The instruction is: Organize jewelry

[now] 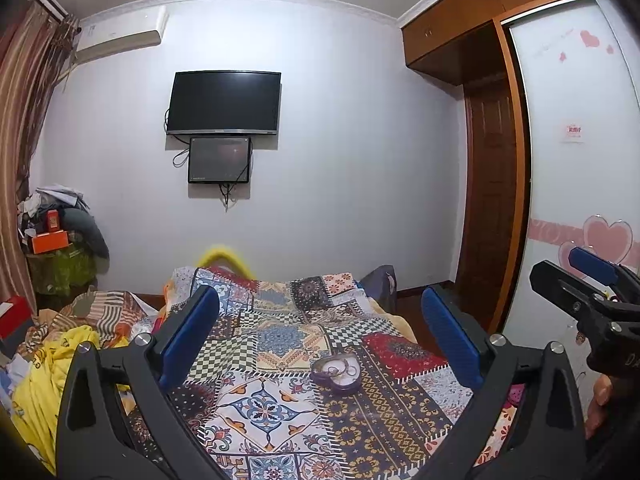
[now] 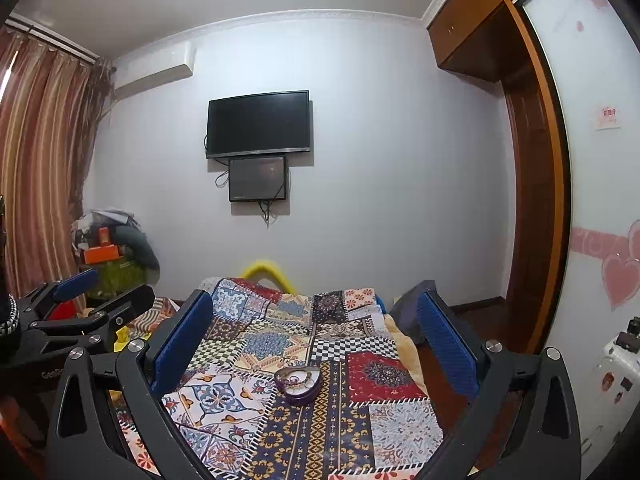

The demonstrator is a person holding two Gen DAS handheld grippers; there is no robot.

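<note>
A purple heart-shaped jewelry box [image 1: 337, 373] sits open on the patterned patchwork bedspread [image 1: 280, 412], with rings and a bracelet inside on a white lining. It also shows in the right wrist view [image 2: 298, 383]. My left gripper [image 1: 320, 340] is open and empty, held above the bed with the box ahead between its blue pads [image 1: 188, 336]. My right gripper [image 2: 312, 344] is open and empty too, at similar height. Each gripper shows in the other's view: the right gripper [image 1: 592, 280] at the right edge, the left gripper [image 2: 80, 300] at the left.
A TV [image 1: 223, 103] and a smaller screen [image 1: 219, 160] hang on the far wall. Piled clothes and bedding [image 1: 60, 344] lie left of the bed. A cluttered stand [image 1: 56, 240] is by the curtain. A wardrobe with sliding door [image 1: 576, 160] stands right.
</note>
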